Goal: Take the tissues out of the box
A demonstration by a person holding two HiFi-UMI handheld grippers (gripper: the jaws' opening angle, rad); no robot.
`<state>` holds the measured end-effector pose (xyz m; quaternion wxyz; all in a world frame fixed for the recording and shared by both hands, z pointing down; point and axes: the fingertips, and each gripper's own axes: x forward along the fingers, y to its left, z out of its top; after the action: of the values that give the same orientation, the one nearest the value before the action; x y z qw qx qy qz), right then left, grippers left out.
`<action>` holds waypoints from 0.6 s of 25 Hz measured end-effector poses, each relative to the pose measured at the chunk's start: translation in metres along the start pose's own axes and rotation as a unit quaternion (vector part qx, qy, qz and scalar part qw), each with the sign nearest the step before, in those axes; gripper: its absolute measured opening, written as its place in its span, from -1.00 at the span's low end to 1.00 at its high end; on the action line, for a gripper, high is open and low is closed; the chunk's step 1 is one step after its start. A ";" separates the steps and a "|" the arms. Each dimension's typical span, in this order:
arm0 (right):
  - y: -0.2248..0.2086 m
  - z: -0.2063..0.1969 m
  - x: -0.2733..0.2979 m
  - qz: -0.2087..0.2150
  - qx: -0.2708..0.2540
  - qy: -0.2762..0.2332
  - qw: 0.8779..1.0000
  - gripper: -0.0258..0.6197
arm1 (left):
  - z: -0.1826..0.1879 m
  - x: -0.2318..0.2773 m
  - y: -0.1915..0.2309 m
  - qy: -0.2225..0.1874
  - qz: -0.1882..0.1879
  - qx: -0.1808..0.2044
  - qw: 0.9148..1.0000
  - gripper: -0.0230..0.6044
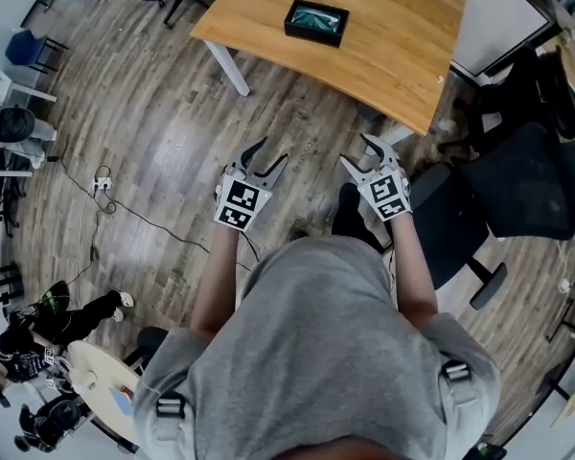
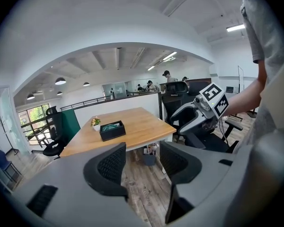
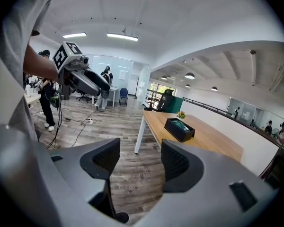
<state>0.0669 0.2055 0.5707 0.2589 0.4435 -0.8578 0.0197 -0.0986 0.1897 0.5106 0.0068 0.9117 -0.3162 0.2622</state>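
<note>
Standing apart and empty, the jaws of the left gripper [image 1: 273,151] and right gripper [image 1: 356,151] hold nothing. The tissue box [image 1: 316,21] lies well ahead of both jaw pairs, on the table [image 1: 393,36].

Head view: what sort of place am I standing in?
Likely an open-plan office: a wooden desk holding a black box, a black swivel chair, and strip lights overhead.
</note>
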 end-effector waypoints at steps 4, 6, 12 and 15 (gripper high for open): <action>-0.021 0.002 0.012 0.012 -0.004 -0.004 1.000 -0.05 | 0.009 0.018 0.009 0.003 0.010 -0.007 1.000 -0.16; -0.033 0.003 0.017 0.016 -0.005 -0.006 1.000 -0.05 | 0.013 0.028 0.013 0.005 0.013 -0.010 1.000 -0.16; -0.071 -0.002 0.030 0.037 -0.015 -0.005 0.999 -0.05 | 0.028 0.059 0.020 0.006 0.032 -0.026 0.999 -0.16; -0.088 -0.004 0.037 0.047 -0.021 -0.003 0.999 -0.05 | 0.032 0.072 0.023 0.007 0.041 -0.040 0.998 -0.16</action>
<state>0.1194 0.1259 0.5740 0.2641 0.3972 -0.8788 0.0128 -0.0488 0.1239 0.5140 0.0345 0.8950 -0.3637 0.2559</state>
